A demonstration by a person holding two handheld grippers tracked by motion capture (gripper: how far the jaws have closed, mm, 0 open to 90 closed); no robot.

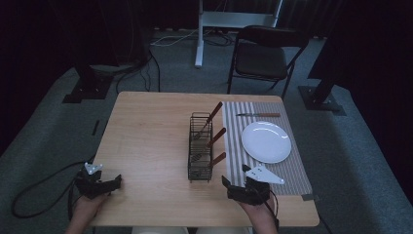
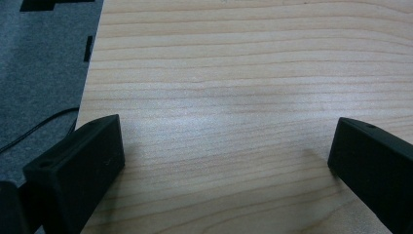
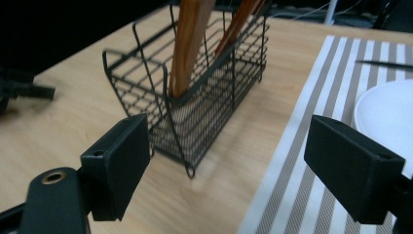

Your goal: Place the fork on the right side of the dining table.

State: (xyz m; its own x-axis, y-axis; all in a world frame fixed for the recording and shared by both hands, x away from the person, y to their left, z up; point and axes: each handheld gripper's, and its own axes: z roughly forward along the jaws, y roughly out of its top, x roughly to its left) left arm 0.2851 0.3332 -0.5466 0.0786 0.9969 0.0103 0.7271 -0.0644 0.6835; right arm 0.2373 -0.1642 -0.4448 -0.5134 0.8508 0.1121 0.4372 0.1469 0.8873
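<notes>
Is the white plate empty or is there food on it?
Empty. The plate on the striped mat shows a bare white surface, and the knife lies beyond it on the mat.

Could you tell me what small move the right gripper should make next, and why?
Probably ease the right gripper forward to the nearest wooden handle in the wire caddy: its jaws stand open and empty, and a white plate waits on the striped placemat.

Things on the counter and the room behind it

On the wooden counter (image 1: 151,131) a black wire basket (image 1: 200,146) holds three wooden-handled utensils (image 1: 217,137). Just right of it lies a striped mat (image 1: 295,171) with a white plate (image 1: 266,142) and a knife (image 1: 258,115). A dark chair (image 1: 263,57) stands behind, on grey carpet (image 1: 44,141).
</notes>
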